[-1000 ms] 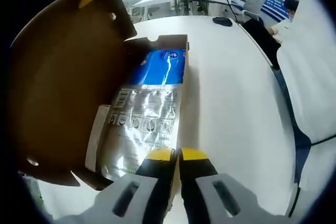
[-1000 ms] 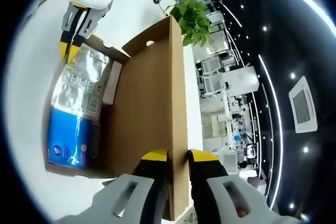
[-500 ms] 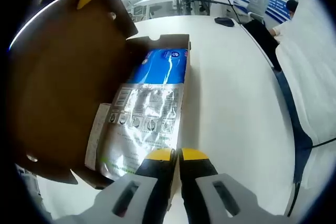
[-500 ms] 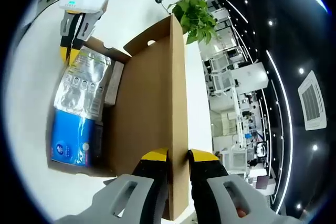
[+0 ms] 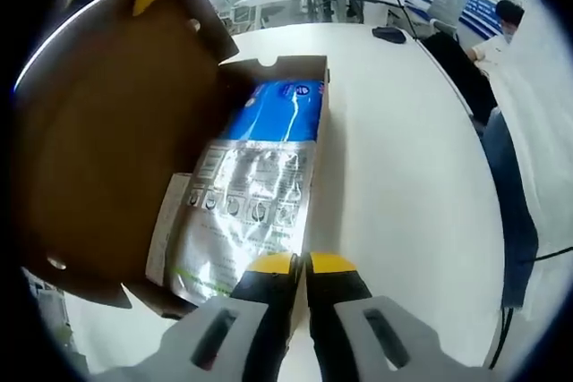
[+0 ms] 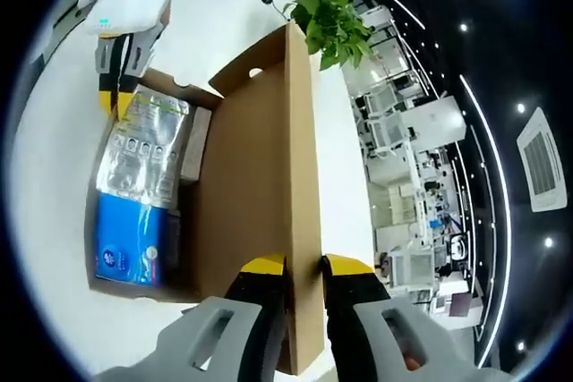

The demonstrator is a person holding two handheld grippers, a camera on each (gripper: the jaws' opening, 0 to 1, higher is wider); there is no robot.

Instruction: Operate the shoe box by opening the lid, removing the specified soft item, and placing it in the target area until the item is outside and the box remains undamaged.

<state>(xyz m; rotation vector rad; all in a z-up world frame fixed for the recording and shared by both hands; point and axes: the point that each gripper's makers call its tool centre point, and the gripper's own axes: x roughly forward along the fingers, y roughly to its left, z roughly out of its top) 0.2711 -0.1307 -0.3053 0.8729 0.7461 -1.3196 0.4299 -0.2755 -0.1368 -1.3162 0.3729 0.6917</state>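
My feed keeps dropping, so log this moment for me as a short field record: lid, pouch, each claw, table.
lid: open, cardboard lid standing up from the shoe box
right claw: right claw shut on the lid's free edge
left claw: left claw shut, tips at the near end of the pouch; whether it pinches the pouch cannot be told
item: silver and blue pouch lying flat inside the box
table: white table; dark mouse at its far edge

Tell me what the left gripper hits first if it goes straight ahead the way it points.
Probably the silver-and-blue pouch lying in the open shoe box: the left gripper, shut, sits at the pouch's near edge. Depth is unclear, so the box's near wall may come first.
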